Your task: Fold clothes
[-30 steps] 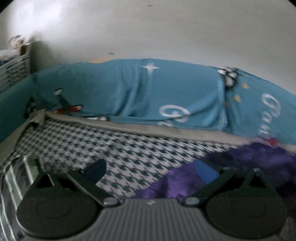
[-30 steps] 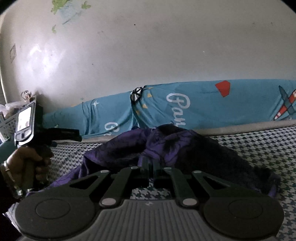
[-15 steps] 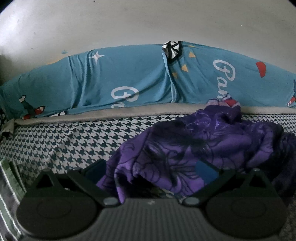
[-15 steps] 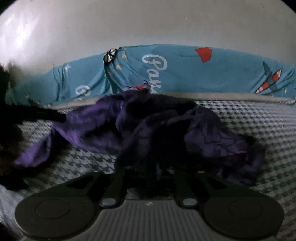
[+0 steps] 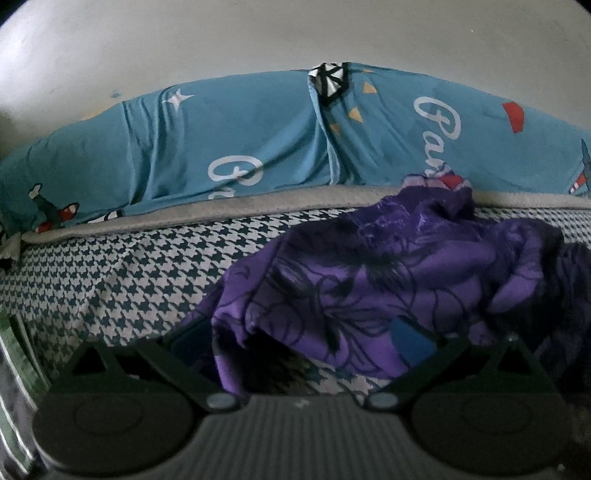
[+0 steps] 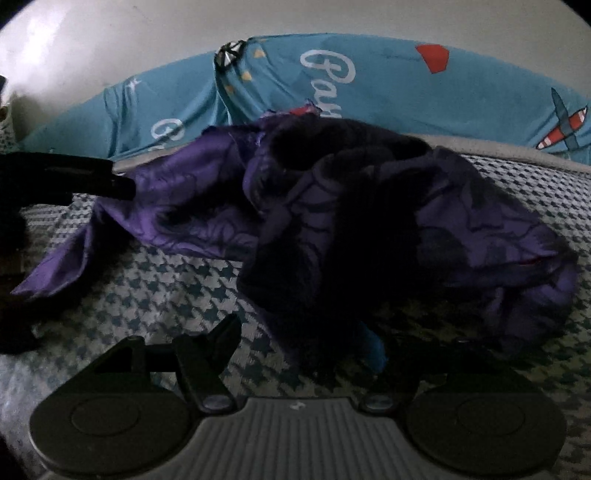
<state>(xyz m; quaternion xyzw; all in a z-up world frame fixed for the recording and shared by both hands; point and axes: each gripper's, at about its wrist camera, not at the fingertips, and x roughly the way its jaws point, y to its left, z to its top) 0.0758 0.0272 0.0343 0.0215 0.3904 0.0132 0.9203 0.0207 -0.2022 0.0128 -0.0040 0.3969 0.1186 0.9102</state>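
Left gripper [image 5: 299, 336] stands wide apart around a hem of the purple floral garment [image 5: 388, 280]; right gripper [image 6: 306, 336] is parted too, cloth between its fingers. The garment lies bunched mid-bed, near the teal bolster [image 5: 240, 147]. Best to close on one layer only, then spread it flat over the houndstooth sheet [image 5: 129, 273].

Bare houndstooth bed [image 5: 110, 273] is lying open toward its left edge. The crumpled purple garment [image 5: 388, 280] is blocking the middle, and blue pillows [image 5: 240, 147] are walling off the far edge.

Houndstooth bed [image 5: 110, 273] (teal bolster [image 5: 229, 147]) below white wall [image 5: 258, 33].
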